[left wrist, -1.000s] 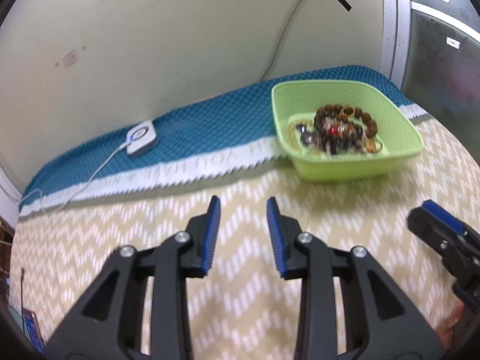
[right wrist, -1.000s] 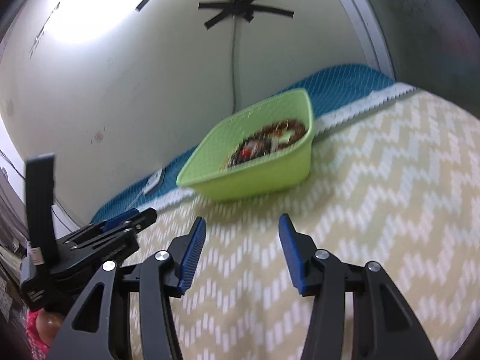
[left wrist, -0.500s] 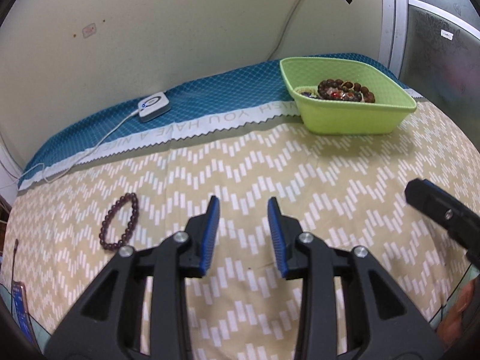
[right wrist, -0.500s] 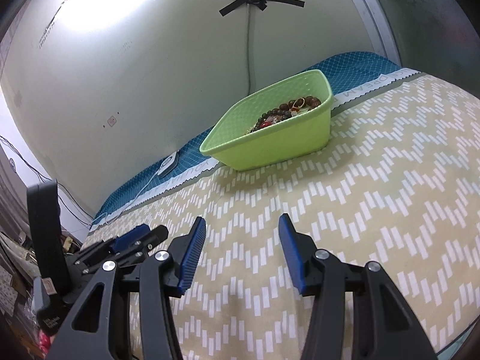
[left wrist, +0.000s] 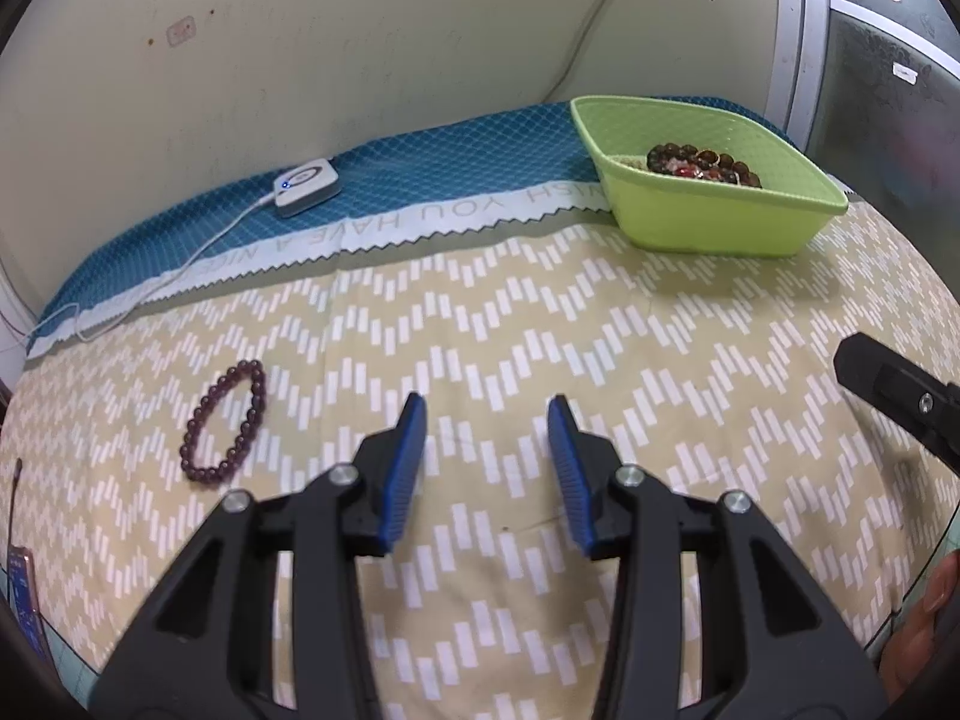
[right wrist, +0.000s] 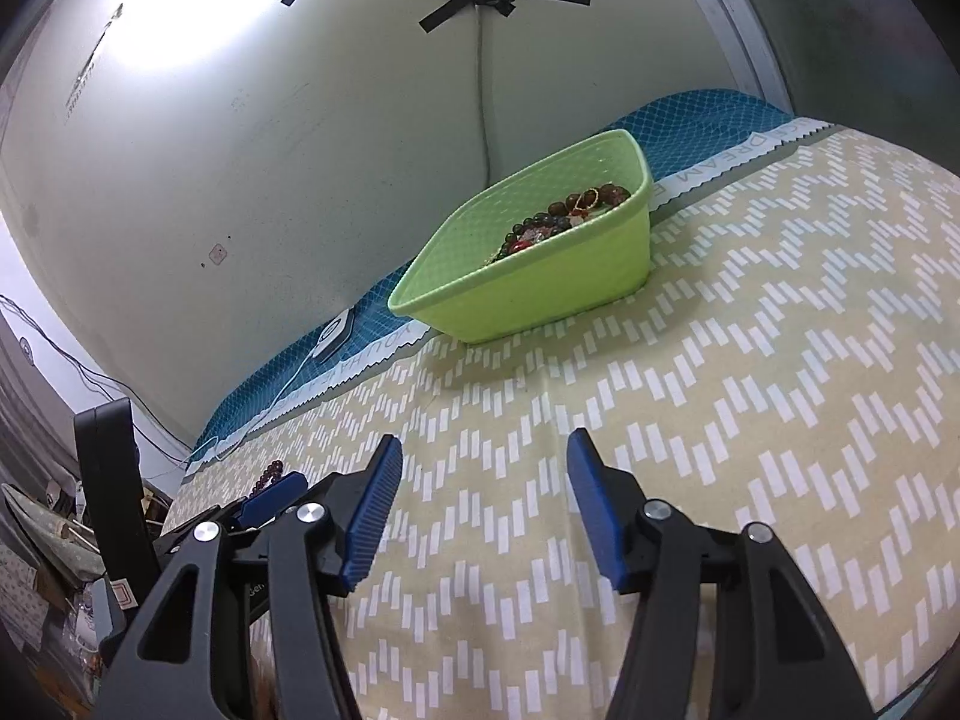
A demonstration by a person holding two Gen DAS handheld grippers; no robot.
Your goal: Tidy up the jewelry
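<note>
Left tool: jaws part-open, just been widening, nothing between them, so you look set for a pickup. The purple bead bracelet lies flat on the zigzag bedspread at about 9 o'clock of that tool, near but untouched. The green basket at 1 o'clock already holds a heap of beads, likely the drop point. Right tool: jaws wide, empty, hovering over bare bedspread, clear of your reach.
</note>
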